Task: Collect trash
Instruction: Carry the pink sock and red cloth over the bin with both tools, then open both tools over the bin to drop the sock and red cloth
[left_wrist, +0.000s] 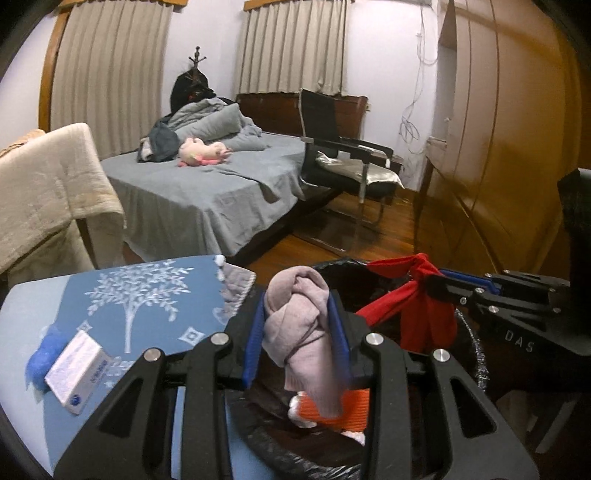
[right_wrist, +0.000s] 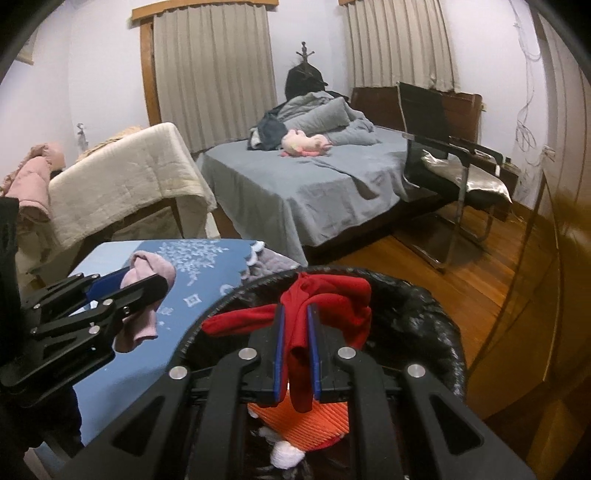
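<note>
Nearest the lens, the left gripper (left_wrist: 297, 328) has its jaws closed on a bunched mauve-pink cloth (left_wrist: 303, 332), whose loose end hangs down over the mouth of the trash bin (left_wrist: 476, 354). The bin is lined with a black bag, and inside it lies an orange ribbed item (right_wrist: 306, 421) with something white (right_wrist: 286, 456) beside it; what that white piece is cannot be made out.

The right gripper (right_wrist: 295, 354) has its jaws pressed tight on a red cloth (right_wrist: 332, 299), which spreads over the bin's opening and droops between the blue pads (right_wrist: 279, 354). In the left wrist view this gripper (left_wrist: 436, 284) comes in from the right, level with the far rim, the red cloth (left_wrist: 417, 310) trailing down into the bin. In the right wrist view the left gripper (right_wrist: 147, 284) sits off to the left, above the table edge just beside the bin, with the pink cloth (right_wrist: 147, 295) dangling from it.

Left of the bin stands the table (left_wrist: 22, 295), covered by a blue cloth printed with a white tree (left_wrist: 147, 295). On it rests a small white and blue box (left_wrist: 79, 373), touching a blue fluffy clump (left_wrist: 44, 354) behind it.

Beyond the table, a cream blanket (right_wrist: 122, 184) is draped over a chair, with a pink garment (right_wrist: 33, 177) further left. Farther back is a bed (left_wrist: 207, 192) in grey sheets, carrying a pink plush toy (left_wrist: 205, 151) and a heap of grey bedding (left_wrist: 218, 118). To its right stands a black chair (left_wrist: 340, 147) holding a silvery cushion (left_wrist: 362, 170) on the wooden floor (right_wrist: 443, 277). Beige curtains (left_wrist: 291, 44) hang on the far wall.
</note>
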